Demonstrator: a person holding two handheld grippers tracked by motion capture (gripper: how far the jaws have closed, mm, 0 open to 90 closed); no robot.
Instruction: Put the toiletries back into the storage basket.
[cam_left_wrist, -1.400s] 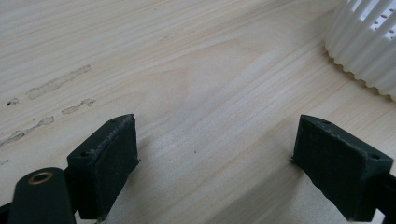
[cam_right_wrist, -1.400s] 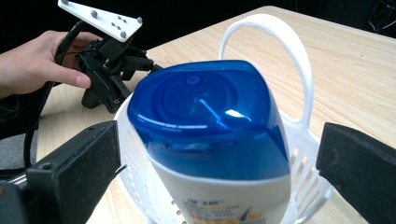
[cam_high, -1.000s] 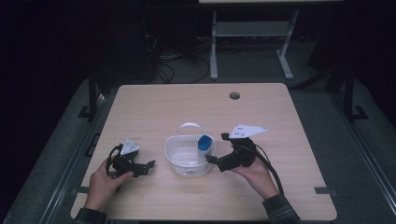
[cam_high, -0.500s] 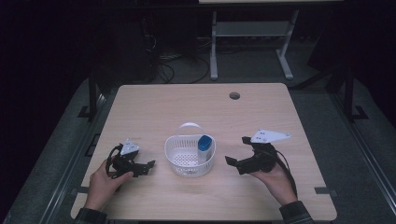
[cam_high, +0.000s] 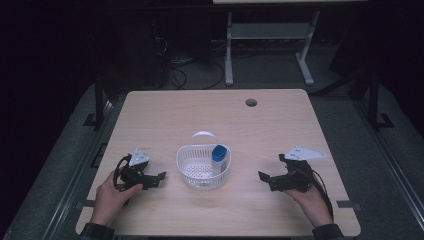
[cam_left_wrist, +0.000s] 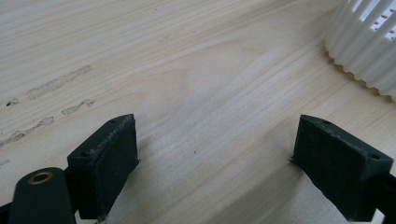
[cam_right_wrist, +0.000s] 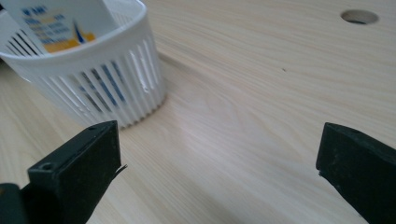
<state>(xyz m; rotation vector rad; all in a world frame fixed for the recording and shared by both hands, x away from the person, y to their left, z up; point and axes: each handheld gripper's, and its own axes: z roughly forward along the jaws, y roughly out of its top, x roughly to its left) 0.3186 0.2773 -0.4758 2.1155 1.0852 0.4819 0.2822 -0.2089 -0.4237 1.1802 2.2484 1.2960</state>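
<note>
Your right tool rests spread and empty on the tabletop, apart from the white basket; the blue-capped bottle stands inside, leaning on its wall; your left tool lies equally spread, nearer the basket.

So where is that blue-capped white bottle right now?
In the high view the blue-capped white bottle stands inside the white slotted plastic basket, against its right wall, mid-table between both open grippers.
</note>
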